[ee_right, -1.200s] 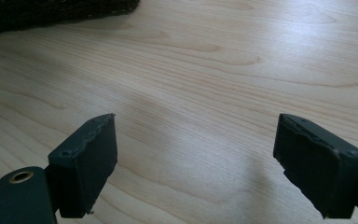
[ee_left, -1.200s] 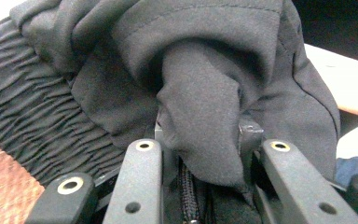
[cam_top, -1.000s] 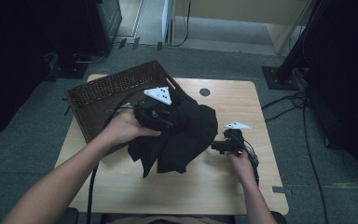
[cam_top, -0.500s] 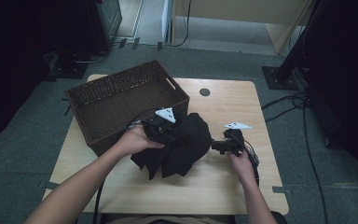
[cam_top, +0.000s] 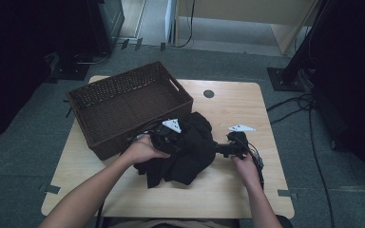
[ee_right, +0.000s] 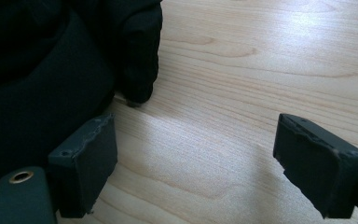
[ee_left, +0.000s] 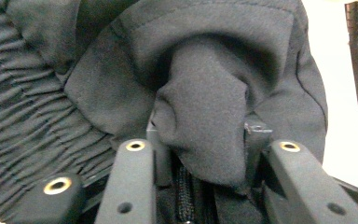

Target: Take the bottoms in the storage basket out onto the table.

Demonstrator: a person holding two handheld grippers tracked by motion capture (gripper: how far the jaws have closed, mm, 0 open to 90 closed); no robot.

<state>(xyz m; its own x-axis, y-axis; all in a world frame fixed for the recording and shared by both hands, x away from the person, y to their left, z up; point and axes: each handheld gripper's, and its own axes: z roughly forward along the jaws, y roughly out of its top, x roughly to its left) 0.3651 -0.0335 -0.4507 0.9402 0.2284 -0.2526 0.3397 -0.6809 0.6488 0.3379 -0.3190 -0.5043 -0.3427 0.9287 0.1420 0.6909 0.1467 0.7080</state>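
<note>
Right now a black garment [cam_top: 185, 152] lies bunched on the wooden desk [cam_top: 237, 102], a little toward the near edge from the middle and just beside the near right corner of a dark brown wicker basket [cam_top: 123, 107]. The basket stands on the left half of the desk, turned at an angle, with one corner reaching toward the far left corner of the desk.

From the high view, the left gripper [cam_top: 168, 137] is sunk into the left part of the heap, where the cloth meets the basket's near wall, with the person's left hand [cam_top: 142, 149] wrapped round it. In the left gripper view a thick fold of the garment [ee_left: 205, 126] sits between the two black jaws, and gathered, ribbed cloth fills the space to the left. The jaws have just been opening, with that fold between them; whether the pads press on it I cannot tell.

At the right side of the heap, the right gripper [cam_top: 218, 148] lies low and level, pointing toward the desk's left edge, held by the right hand [cam_top: 244, 166]. In the right gripper view its jaws stand wide apart with bare desk [ee_right: 242, 70] between them. The garment [ee_right: 51, 70] lies against the left jaw, and a rounded lobe of cloth rests on the wood just ahead of it.
</note>
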